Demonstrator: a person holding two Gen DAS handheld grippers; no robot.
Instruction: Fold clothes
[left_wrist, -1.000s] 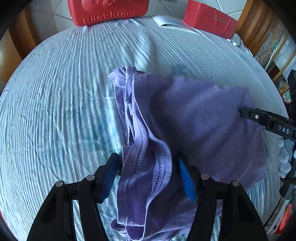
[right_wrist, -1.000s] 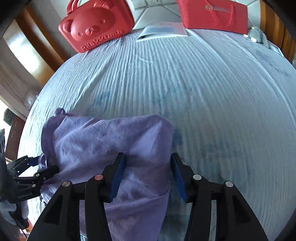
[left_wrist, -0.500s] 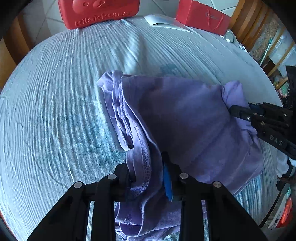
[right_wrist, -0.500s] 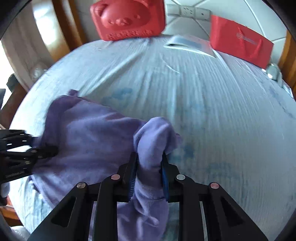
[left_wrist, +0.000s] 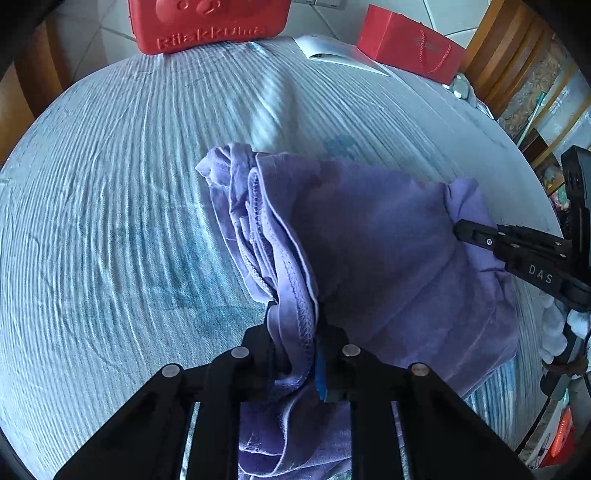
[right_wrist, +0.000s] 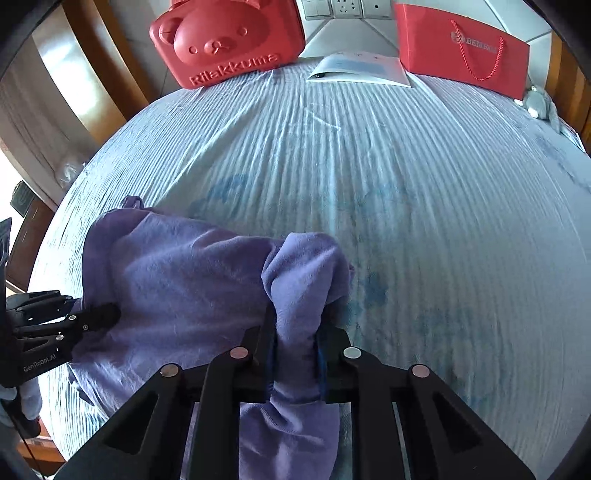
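Pale blue ribbed cloth covered the surface (left_wrist: 110, 221); a red bear-faced case (right_wrist: 225, 40) and red gift bag (right_wrist: 461, 48) stood far ahead of both grippers; the purple garment (left_wrist: 369, 240) lay bunched between them; the left gripper (left_wrist: 295, 343) pinched its hemmed edge; the right gripper (right_wrist: 297, 339) clamped the opposite corner, raising a fold.

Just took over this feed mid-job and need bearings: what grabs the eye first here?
The crumpled purple cotton garment lies mid-bed on the pale blue striped bedspread, pinched at both ends: the left gripper is shut on its hemmed edge, the right gripper on a bunched corner. Against the far wall stand a red bear-faced plastic case and a red paper gift bag.
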